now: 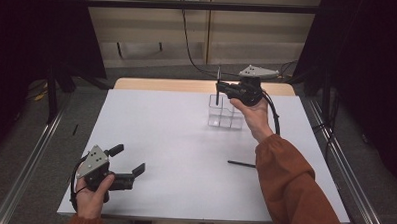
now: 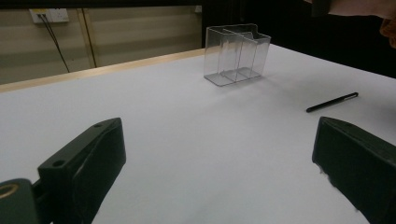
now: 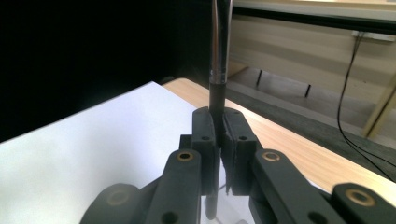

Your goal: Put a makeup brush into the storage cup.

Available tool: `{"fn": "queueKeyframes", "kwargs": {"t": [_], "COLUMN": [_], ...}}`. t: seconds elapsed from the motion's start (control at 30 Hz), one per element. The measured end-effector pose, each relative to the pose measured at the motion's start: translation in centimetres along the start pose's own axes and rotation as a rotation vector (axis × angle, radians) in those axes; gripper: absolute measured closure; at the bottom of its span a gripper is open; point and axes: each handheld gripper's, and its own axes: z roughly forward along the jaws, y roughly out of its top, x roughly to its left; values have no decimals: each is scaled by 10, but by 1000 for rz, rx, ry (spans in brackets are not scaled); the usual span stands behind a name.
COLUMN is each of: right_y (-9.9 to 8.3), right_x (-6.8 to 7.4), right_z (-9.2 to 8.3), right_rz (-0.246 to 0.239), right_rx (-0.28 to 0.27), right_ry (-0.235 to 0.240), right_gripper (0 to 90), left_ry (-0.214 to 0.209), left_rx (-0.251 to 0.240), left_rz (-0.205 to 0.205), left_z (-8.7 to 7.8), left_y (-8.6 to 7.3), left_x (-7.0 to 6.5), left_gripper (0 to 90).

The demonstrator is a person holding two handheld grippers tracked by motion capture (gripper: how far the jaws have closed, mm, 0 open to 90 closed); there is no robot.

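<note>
The right gripper (image 1: 219, 87) pinches a pen (image 1: 218, 86) upright over the holder (image 1: 225, 113), ready to drop in; the left gripper's (image 1: 129, 161) fingers (image 1: 139, 169) are spread, idle.

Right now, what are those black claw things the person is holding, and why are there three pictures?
Those are grippers: hand-held tools with two black jaws that pinch things, the way tongs do. A person holds one in each hand.

One picture comes from a camera up high, looking down on the white table. The other two come from small cameras riding on the grippers, looking out along their jaws.

The left gripper is near the table's front edge with its jaws wide apart and nothing between them. The right gripper is shut on a dark pen, holding it upright over a clear plastic box with compartments inside.

A second pen lies flat on the table, near the person's orange sleeve.
</note>
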Motion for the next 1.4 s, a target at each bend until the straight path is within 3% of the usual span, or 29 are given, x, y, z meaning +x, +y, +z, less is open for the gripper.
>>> {"fn": "queueKeyframes", "kwargs": {"t": [0.6, 0.8, 1.2, 1.27, 1.4], "right_y": [-9, -14, -26, -30, -36], "right_x": [-10, -12, -16, -16, -18], "right_z": [11, 15, 19, 19, 20], "right_rz": [34, 30, 47, 51, 63], "right_rx": [13, 43, 56, 62, 64], "right_ry": [-31, -46, -43, -49, -49], "right_gripper": [840, 840, 840, 840, 840], "left_ry": [10, 12, 19, 17, 12], "left_rx": [13, 14, 15, 23, 25], "left_rz": [14, 8, 2, 22, 22], "left_z": [0, 0, 0, 1, 2], "left_y": [0, 0, 0, 0, -1], "left_x": [0, 0, 0, -1, -2], "left_gripper": [26, 26, 27, 27, 27]}}
